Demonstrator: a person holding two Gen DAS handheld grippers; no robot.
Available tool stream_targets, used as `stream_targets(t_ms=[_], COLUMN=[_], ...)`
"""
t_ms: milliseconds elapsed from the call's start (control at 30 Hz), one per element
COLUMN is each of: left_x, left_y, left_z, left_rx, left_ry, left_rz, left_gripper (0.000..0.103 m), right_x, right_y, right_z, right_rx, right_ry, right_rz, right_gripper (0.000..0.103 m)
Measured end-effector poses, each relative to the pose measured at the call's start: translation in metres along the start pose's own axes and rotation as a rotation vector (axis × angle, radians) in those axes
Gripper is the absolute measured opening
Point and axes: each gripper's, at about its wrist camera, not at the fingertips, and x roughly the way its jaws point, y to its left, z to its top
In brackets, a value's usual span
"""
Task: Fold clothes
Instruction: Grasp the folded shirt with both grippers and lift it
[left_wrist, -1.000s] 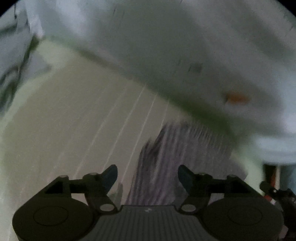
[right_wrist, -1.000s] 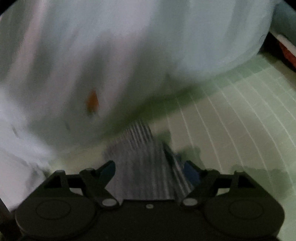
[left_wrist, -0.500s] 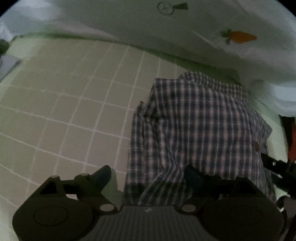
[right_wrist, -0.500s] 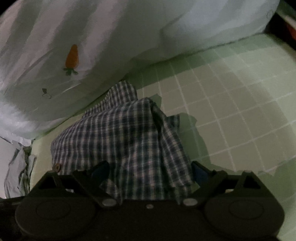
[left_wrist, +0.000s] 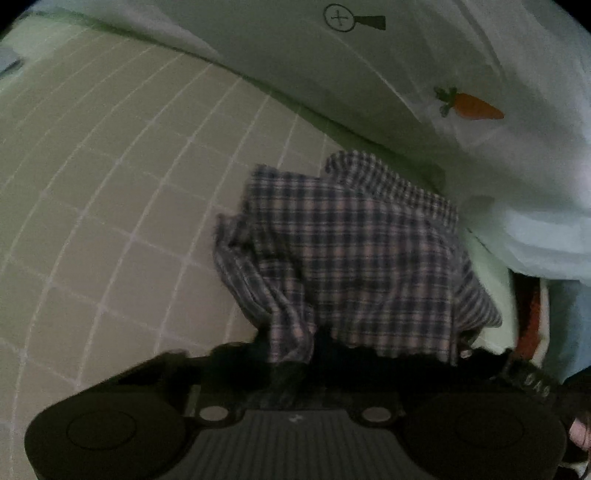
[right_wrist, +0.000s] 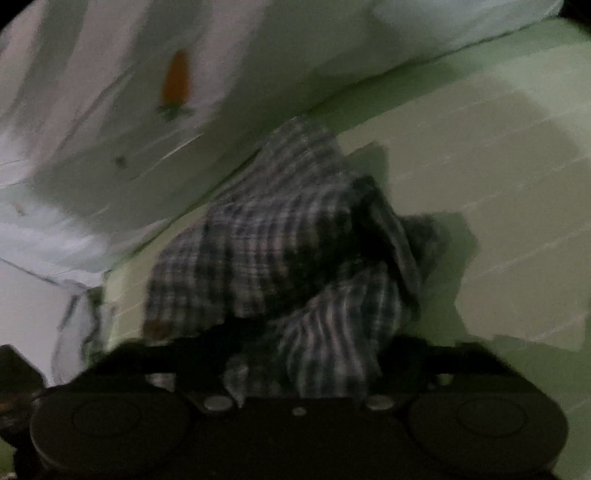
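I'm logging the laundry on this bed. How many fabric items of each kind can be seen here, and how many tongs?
Plaid shirts: 1, the plaid shirt
White printed bedding: 1, the carrot-print bedding
Green grid sheets: 1, the green grid sheet
Tongs: 2, the left tongs and the right tongs
Total: 5

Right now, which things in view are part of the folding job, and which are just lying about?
In the job:
- plaid shirt
- left gripper, jaws just closed, pinching the shirt's near edge
- right gripper, jaws just closing, shirt bunched between them

Lying about:
- white carrot-print bedding
- green grid sheet underneath
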Motion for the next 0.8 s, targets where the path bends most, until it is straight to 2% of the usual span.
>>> stream_targets(t_ms=[67,167,367,567,800], left_x=[-0.008,-0.021,-0.048,-0.071,-0.069], left_y=[-0.006,-0.016,-0.028,-0.064,-0.117], left_z=[-0.012,-0.031,-0.072,-0.095,-0.132], left_rx=[0.013,0.03,0.062,0.197,0.312], left_ry=[-0.003,0.001,0.039,0.043,0.105], left_rz=[-0.003,-0.013,-0.091,-0.18,-0.285], left_gripper=[0.015,0.013,0.012,0.013,0.012], right_x=[-0.006,-0.025,-0.081,-0.149,-0.223], right_y=[0.005,0.007,0.002,-0.011,-0.037], right_z=[-0.011,-0.031,-0.065,-0.089,-0.118], right_rx=[-0.009,-0.007,0.006,0.055,0.1], right_ry=[0.002,0.0,-0.057,-0.158,-0.256], right_rz=[0.015,0.004,-0.029,-0.085,-0.206], right_gripper=[0.037,0.025,0.02,0.02,0.02])
